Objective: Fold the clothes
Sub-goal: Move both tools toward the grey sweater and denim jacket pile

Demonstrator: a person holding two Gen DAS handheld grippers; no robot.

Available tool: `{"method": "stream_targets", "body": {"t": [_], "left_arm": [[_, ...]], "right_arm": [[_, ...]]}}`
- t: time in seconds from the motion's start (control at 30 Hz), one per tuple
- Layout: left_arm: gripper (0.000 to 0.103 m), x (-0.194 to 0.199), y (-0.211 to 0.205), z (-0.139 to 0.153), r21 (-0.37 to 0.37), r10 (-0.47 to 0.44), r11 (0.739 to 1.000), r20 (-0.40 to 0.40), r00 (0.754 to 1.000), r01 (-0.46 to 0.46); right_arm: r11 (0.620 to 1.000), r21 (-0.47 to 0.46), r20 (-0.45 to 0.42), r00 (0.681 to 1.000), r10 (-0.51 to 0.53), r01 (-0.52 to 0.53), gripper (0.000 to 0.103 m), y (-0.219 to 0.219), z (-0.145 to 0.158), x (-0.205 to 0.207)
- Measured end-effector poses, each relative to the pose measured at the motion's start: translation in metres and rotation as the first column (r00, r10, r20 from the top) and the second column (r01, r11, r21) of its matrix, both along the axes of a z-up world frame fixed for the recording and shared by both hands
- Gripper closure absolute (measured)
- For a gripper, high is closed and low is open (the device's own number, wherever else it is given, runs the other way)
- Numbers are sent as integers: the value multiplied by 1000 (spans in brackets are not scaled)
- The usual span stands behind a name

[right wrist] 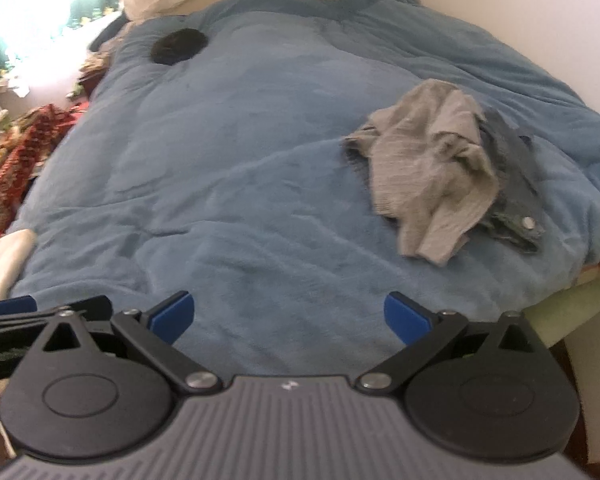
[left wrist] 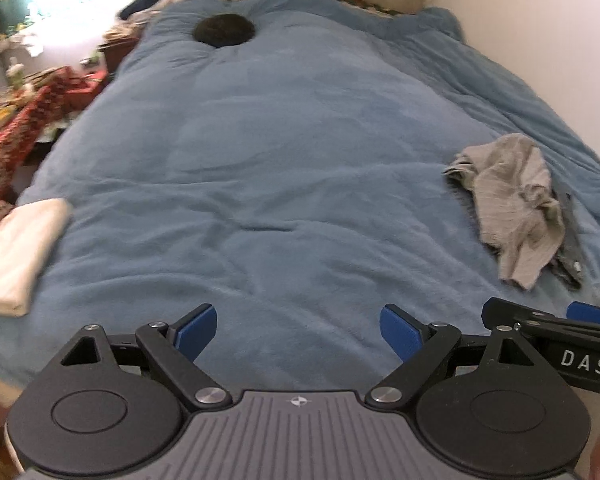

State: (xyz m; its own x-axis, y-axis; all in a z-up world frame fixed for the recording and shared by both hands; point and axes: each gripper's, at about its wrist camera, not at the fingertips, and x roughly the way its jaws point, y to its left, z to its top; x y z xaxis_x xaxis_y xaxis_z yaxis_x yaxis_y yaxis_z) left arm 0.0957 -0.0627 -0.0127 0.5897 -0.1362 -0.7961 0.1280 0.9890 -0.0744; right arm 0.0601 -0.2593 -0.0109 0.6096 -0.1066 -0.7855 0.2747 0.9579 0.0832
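A wide bed covered by a rumpled blue blanket (left wrist: 284, 168) fills both wrist views. The left gripper (left wrist: 298, 334) hovers low over the near edge of the bed, its blue-padded jaws spread wide apart with nothing between them. The right gripper (right wrist: 289, 318) hovers just beside it, jaws likewise spread wide and holding nothing; its black frame shows at 4 o'clock in the left view. A crumpled grey garment (right wrist: 428, 172) lies in a heap at about 2 o'clock from the right gripper, well apart from both grippers. It rests partly on top of a darker piece of clothing (right wrist: 512, 200) with a metal button, possibly denim, though the blur makes this hard to tell. A folded white cloth (left wrist: 18, 252) sits at 9 o'clock on the bed's left edge. A round black object (left wrist: 224, 31) lies far up the bed at 11 o'clock. A red patterned fabric (left wrist: 24, 120) lies beyond the bed's left side.
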Motion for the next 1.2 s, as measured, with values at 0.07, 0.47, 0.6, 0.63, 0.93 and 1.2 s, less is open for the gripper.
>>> {"method": "stream_targets", "body": {"t": [0.07, 0.47, 0.6, 0.63, 0.93, 1.2], "left_arm": [[15, 10, -11, -1, 6, -22, 1000, 12, 1000, 22], [24, 70, -94, -21, 46, -241, 970, 53, 969, 239], [26, 83, -134, -27, 25, -370, 929, 53, 927, 369], [27, 86, -143, -29, 22, -393, 919, 58, 918, 393], [69, 124, -214, -44, -10, -480, 877, 2, 877, 480], [69, 146, -254, -47, -135, -528, 841, 3, 849, 524]], "right_arm": [[999, -14, 1, 1000, -29, 29, 1, -17, -5, 4], [978, -203, 64, 997, -31, 43, 1, -114, -33, 17], [981, -184, 84, 996, -37, 52, 1, -138, -43, 14], [983, -173, 77, 996, -45, 58, 1, -144, -47, 14], [977, -172, 80, 990, -113, 125, 5, -198, -73, 9], [975, -188, 119, 989, -93, 114, 36, -224, -87, 21]]}}
